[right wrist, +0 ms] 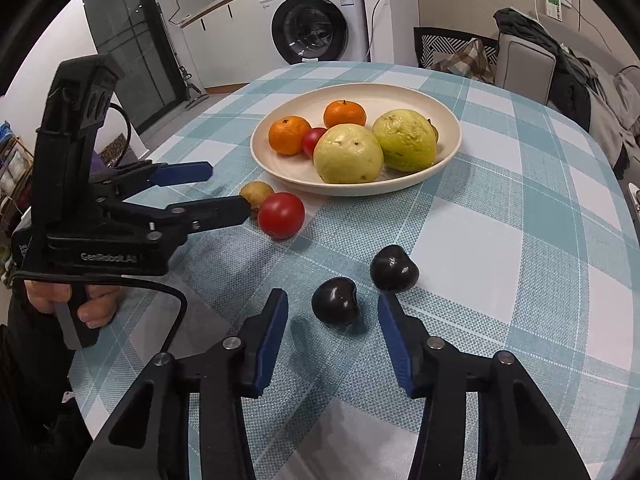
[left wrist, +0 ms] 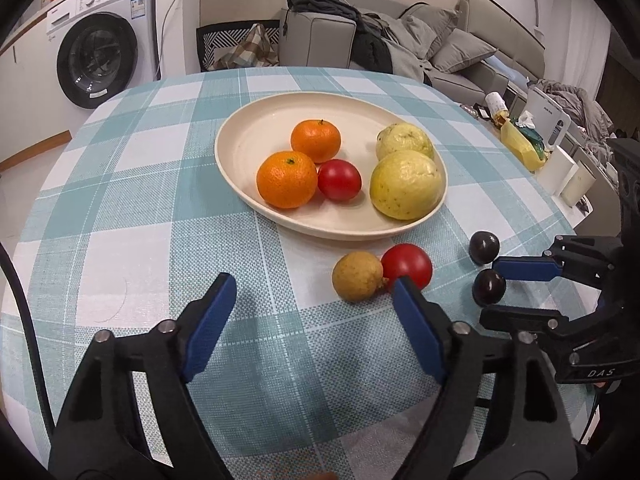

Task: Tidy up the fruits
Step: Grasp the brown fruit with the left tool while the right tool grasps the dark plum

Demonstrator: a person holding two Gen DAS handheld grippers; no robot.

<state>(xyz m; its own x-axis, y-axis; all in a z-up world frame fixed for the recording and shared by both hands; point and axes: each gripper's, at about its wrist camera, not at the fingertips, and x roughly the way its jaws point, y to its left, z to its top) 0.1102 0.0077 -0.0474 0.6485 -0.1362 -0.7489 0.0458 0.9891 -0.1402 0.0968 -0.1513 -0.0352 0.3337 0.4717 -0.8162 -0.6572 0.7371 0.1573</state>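
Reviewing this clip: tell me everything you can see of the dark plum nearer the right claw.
The nearer dark plum is small, roundish and almost black-purple, with a glossy skin catching highlights and a dimple at its top. It looks whole and unbruised. It rests on the checked tablecloth, outside the plate, close to a second plum but apart from it. It lies just ahead of the right claw, between the fingertips; the blue pads are clear of it, so nothing but the cloth touches it.

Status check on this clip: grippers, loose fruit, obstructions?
Left gripper open, empty. Right gripper open around near dark plum, pads not touching. Four fruits still off plate. Nothing blocking.
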